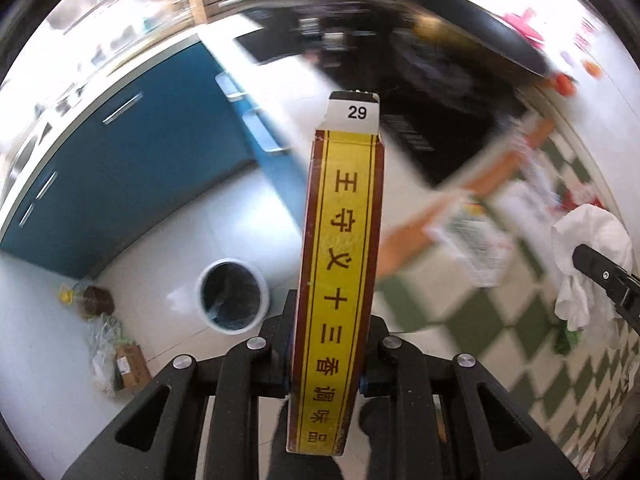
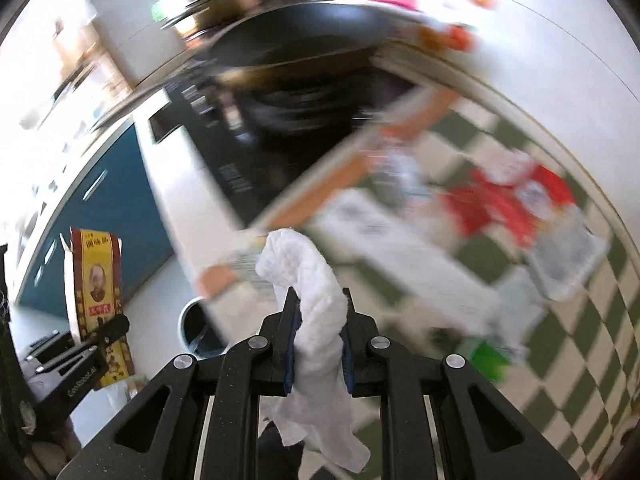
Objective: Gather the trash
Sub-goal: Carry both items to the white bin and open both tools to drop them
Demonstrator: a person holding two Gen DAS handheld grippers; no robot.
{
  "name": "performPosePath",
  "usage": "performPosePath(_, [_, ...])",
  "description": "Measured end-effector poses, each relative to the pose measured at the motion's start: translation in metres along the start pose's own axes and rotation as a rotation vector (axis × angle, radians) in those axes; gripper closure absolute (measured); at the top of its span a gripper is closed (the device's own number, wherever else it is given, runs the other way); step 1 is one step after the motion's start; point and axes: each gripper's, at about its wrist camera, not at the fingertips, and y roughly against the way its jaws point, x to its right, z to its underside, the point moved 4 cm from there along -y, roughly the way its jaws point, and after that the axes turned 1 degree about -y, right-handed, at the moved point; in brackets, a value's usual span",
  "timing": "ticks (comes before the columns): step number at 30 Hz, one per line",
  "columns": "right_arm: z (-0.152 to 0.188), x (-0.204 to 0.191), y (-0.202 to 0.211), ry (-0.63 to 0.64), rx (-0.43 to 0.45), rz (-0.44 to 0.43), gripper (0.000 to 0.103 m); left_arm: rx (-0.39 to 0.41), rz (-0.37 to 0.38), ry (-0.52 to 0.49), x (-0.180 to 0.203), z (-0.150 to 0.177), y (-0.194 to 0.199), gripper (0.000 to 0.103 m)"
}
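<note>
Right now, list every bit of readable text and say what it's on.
"29": white tag on the top flap of the box in the left gripper.
"王守义十三香调味品": down the box's yellow spine.
"调味品": above the portrait on the box's front, right wrist view.
Red label under the portrait: too small to read.
Packets on the checked cloth: blurred, unreadable.
Tissue in the right gripper: no text.
</note>
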Motion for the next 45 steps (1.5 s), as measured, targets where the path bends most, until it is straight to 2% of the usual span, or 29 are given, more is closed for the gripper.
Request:
performPosePath(3, [0.008, -0.081, -0.038, 0.081, -0.024, -0.031, 0.085, -0.030, -0.037, 0.076, -0.078, 0.008, -0.026, 0.084])
performPosePath(4, [0.014, -0.115, -0.059, 0.116, -0.048, -0.050, 0.085, -0.041, -0.045, 0.098, -0.095, 0.010, -0.037, 0.084])
performPosePath(7, [0.033, -0.179, -0.112, 0.168, -0.107, -0.081, 0.085, -0.111, -0.063, 0.205, -0.178, 0.028, -0.087, 0.084])
performPosePath(8, [0.044, -0.205, -0.143, 0.185, -0.142, -0.089, 0.085, -0.131, -0.061, 0.233, -0.196, 0.033, -0.102, 0.084])
performPosePath(9, [0.050, -0.217, -0.161, 0.192, -0.159, -0.092, 0.085, -0.156, -0.047, 0.266, -0.214, 0.039, -0.124, 0.084])
performPosePath(13, [0.094, -0.272, -0.276, 0.229, -0.282, -0.125, 0.085, -0.276, 0.039, 0.423, -0.289, 0.075, -0.231, 0.084])
performPosePath(14, [0.111, -0.282, -0.319, 0.220, -0.333, -0.149, 0.085, -0.305, 0.059, 0.459, -0.301, 0.084, -0.261, 0.084])
performPosePath(17, [0.142, -0.294, -0.408, 0.187, -0.427, -0.182, 0.085, -0.397, 0.142, 0.533, -0.325, 0.108, -0.351, 0.084])
performPosePath(20, [0.169, -0.304, -0.493, 0.168, -0.481, -0.194, 0.085, -0.472, 0.248, 0.597, -0.336, 0.128, -0.429, 0.084])
performPosePath(22, [0.180, -0.308, -0.531, 0.171, -0.496, -0.200, 0.085, -0.518, 0.316, 0.636, -0.341, 0.139, -0.479, 0.084])
performPosePath(25, [0.196, -0.319, -0.591, 0.171, -0.530, -0.223, 0.085, -0.558, 0.373, 0.660, -0.345, 0.149, -0.529, 0.083])
performPosePath(27, [0.198, -0.315, -0.617, 0.180, -0.543, -0.238, 0.084, -0.578, 0.389, 0.666, -0.346, 0.158, -0.549, 0.081])
performPosePath(28, [0.203, -0.321, -0.633, 0.192, -0.552, -0.245, 0.084, -0.584, 0.384, 0.666, -0.348, 0.161, -0.556, 0.077])
performPosePath(29, [0.210, -0.315, -0.643, 0.205, -0.558, -0.238, 0.084, -0.585, 0.374, 0.664, -0.352, 0.165, -0.564, 0.057])
performPosePath(30, [0.214, -0.322, -0.651, 0.211, -0.560, -0.235, 0.084, -0.582, 0.365, 0.664, -0.354, 0.166, -0.568, 0.027])
performPosePath(31, [0.222, -0.325, -0.659, 0.217, -0.570, -0.239, 0.082, -0.570, 0.364, 0.662, -0.359, 0.168, -0.571, 0.015])
performPosePath(32, [0.227, -0.329, -0.671, 0.224, -0.589, -0.234, 0.074, -0.560, 0.360, 0.661, -0.360, 0.170, -0.571, 0.008])
performPosePath(33, [0.228, -0.325, -0.676, 0.228, -0.593, -0.228, 0.059, -0.555, 0.344, 0.655, -0.364, 0.172, -0.570, 0.008])
performPosePath(36, [0.234, -0.325, -0.688, 0.231, -0.591, -0.223, 0.031, -0.520, 0.272, 0.633, -0.369, 0.172, -0.557, 0.008])
performPosePath(38, [0.233, -0.323, -0.686, 0.236, -0.578, -0.209, 0.027, -0.479, 0.163, 0.579, -0.373, 0.170, -0.548, 0.008])
performPosePath(40, [0.232, -0.321, -0.673, 0.248, -0.561, -0.191, 0.023, -0.393, 0.014, 0.512, -0.385, 0.166, -0.532, 0.008])
performPosePath(41, [0.231, -0.321, -0.670, 0.258, -0.552, -0.177, 0.014, -0.367, -0.037, 0.480, -0.386, 0.163, -0.527, 0.008])
performPosePath(42, [0.230, -0.321, -0.663, 0.276, -0.534, -0.159, 0.009, -0.350, -0.074, 0.457, -0.388, 0.163, -0.521, 0.008])
performPosePath(43, [0.228, -0.322, -0.656, 0.302, -0.509, -0.135, 0.008, -0.335, -0.117, 0.433, -0.389, 0.163, -0.511, 0.008])
performPosePath(45, [0.225, -0.326, -0.644, 0.360, -0.465, -0.075, 0.000, -0.314, -0.158, 0.417, -0.393, 0.164, -0.498, 0.008])
